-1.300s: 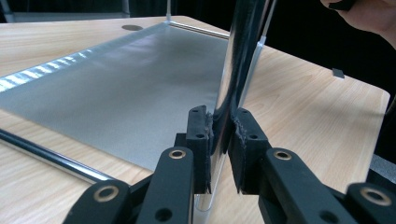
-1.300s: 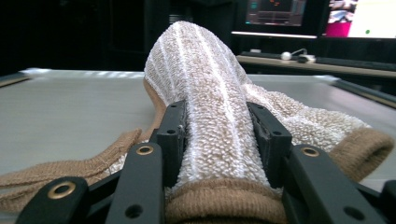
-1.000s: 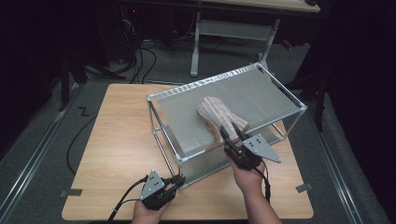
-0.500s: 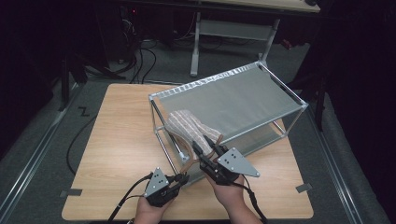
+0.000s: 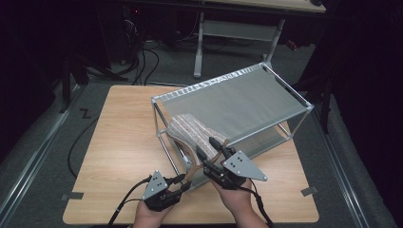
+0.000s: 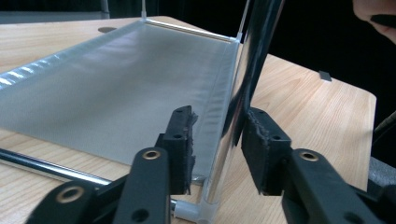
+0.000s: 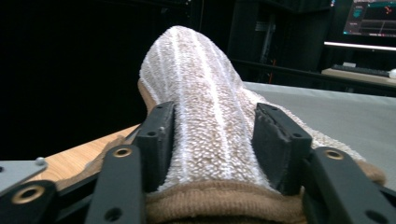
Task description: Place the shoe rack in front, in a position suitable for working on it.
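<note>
A beige slipper (image 5: 190, 130) with white stripes lies on the top fabric shelf of a metal-frame rack (image 5: 237, 95), at its near left corner. My right gripper (image 5: 207, 147) reaches over the slipper's heel end. In the right gripper view the slipper (image 7: 205, 93) fills the gap between the jaws (image 7: 212, 140), which have just been opening and stand open. My left gripper (image 5: 183, 183) is low at the rack's near corner. Its jaws (image 6: 217, 144) have just been opening too, and the rack's shiny upright post (image 6: 243, 93) stands loose between them.
The rack stands on a wooden table (image 5: 119, 142) and takes up its right half. A lower grey fabric shelf (image 6: 116, 84) stretches away behind the post. Cables trail from both grippers over the table's near edge. Dark floor and desk legs lie beyond.
The right gripper has carried the slipper leftward along the top shelf to the near left corner. Both grippers' jaws now stand wider. The left hand has stayed at the corner post.
</note>
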{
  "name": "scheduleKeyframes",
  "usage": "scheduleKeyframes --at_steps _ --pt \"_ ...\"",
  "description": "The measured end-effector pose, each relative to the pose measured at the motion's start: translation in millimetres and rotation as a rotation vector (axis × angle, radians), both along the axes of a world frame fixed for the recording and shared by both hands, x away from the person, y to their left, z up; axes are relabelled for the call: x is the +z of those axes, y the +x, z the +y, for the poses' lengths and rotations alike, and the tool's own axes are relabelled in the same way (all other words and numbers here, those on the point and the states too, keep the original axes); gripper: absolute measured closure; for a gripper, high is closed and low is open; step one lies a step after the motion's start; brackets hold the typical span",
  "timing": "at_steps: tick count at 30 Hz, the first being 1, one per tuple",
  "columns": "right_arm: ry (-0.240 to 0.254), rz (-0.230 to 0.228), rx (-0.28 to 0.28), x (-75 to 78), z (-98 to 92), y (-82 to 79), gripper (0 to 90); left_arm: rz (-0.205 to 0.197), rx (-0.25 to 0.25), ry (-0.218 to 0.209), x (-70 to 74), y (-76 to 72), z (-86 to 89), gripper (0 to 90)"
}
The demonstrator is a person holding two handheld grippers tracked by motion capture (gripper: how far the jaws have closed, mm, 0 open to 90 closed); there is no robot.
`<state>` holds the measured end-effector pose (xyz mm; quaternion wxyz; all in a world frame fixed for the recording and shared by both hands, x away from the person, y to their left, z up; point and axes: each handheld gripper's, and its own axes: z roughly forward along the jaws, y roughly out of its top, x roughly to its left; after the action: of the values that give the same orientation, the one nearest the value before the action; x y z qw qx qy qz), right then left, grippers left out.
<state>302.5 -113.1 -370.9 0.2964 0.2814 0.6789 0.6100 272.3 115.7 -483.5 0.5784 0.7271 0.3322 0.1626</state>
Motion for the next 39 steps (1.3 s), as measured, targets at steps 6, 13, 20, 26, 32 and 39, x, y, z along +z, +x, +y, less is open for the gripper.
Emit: scheduleKeyframes --at_steps 6,13,20,26,32,39 --pt "-0.016 0.034 0.016 0.9 0.9 2.9 46.4 -0.013 -0.005 0.020 -0.8 0.8 -7.3 71.9" --pt "-0.051 0.074 0.082 4.9 0.3 6.1 66.1 -0.028 -0.004 0.032 0.9 1.9 -12.1 78.6" --pt "-0.032 0.010 0.109 8.6 -4.5 -0.6 75.1 -0.043 -0.004 0.052 1.0 1.9 -10.3 79.4" --pt "0.012 -0.038 0.068 21.4 -28.3 -13.8 73.9 -0.026 0.012 0.042 0.8 9.2 -1.1 79.1" --pt "-0.005 -0.040 -0.029 16.6 -64.0 -23.8 74.1 -0.012 0.036 0.020 0.0 17.0 7.2 78.5" --pt "0.013 -0.027 -0.147 6.7 -105.6 -35.0 74.0 -0.005 0.058 0.019 0.6 23.9 10.7 78.3"
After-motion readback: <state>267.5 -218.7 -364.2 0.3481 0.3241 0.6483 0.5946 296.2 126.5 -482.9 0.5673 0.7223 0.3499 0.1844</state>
